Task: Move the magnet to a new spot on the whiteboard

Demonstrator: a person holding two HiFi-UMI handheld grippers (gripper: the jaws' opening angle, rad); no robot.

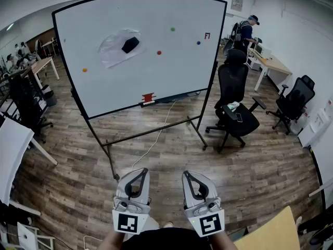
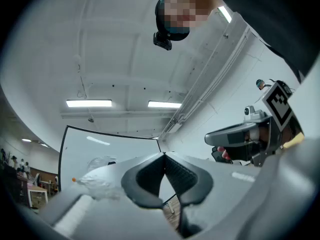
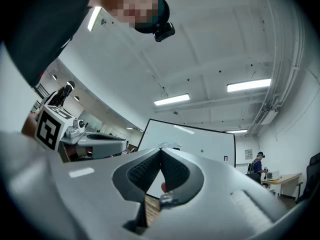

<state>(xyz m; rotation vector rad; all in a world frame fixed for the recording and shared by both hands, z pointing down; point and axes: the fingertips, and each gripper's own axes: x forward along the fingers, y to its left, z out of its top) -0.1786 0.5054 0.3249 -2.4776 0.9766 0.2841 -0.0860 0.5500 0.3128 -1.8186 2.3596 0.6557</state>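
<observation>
The left gripper (image 1: 141,171) and right gripper (image 1: 187,174) are hanging with jaws pressed together (nothing between them), well apart from the whiteboard (image 1: 140,82).

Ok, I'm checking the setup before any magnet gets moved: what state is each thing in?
left gripper: shut, empty, well short of the board.
right gripper: shut, empty, well short of the board.
whiteboard: upright on its stand, smeared patch upper left.
red magnet: stuck on the board.
green magnet: stuck on the board.
blue magnet: stuck on the board.
orange magnet: stuck on the board.
eraser: stuck on the smeared patch.
</observation>
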